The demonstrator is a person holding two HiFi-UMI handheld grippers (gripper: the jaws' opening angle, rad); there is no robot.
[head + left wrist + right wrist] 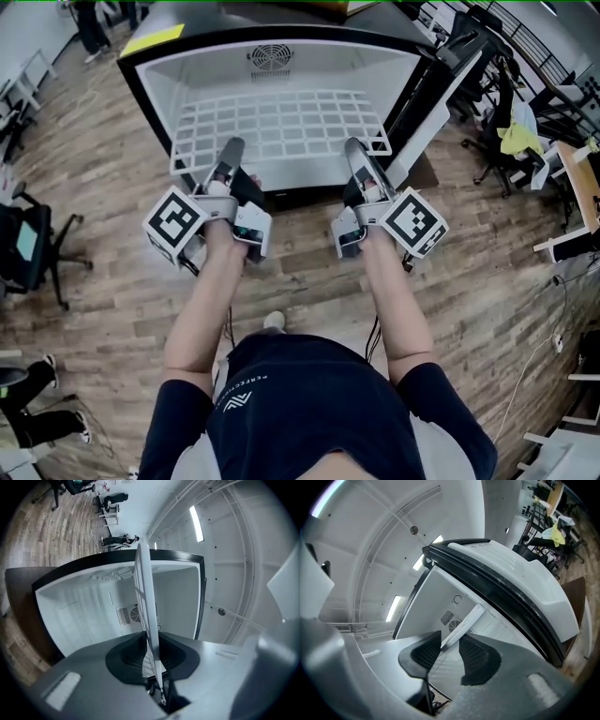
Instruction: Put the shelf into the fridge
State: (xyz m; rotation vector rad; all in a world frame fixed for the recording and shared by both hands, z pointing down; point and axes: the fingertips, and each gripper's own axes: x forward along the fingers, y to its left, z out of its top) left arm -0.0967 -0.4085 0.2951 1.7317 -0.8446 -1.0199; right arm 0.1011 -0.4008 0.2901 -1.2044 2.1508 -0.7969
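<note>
Left claw (230,147) and right claw (354,148) both clamp the white wire-grid shelf (281,127) at the open black-framed fridge (187,66) mouth: insertion underway, and next it likely needs a level push inward.

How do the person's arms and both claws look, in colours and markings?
The left claw and the right claw are grey, with black ribbed pads and white cubes bearing black square markers. Thin dark cables hang below. The person wears a dark navy short-sleeved shirt.

Wood-plank floor (487,281); black office chair (33,242)
</note>
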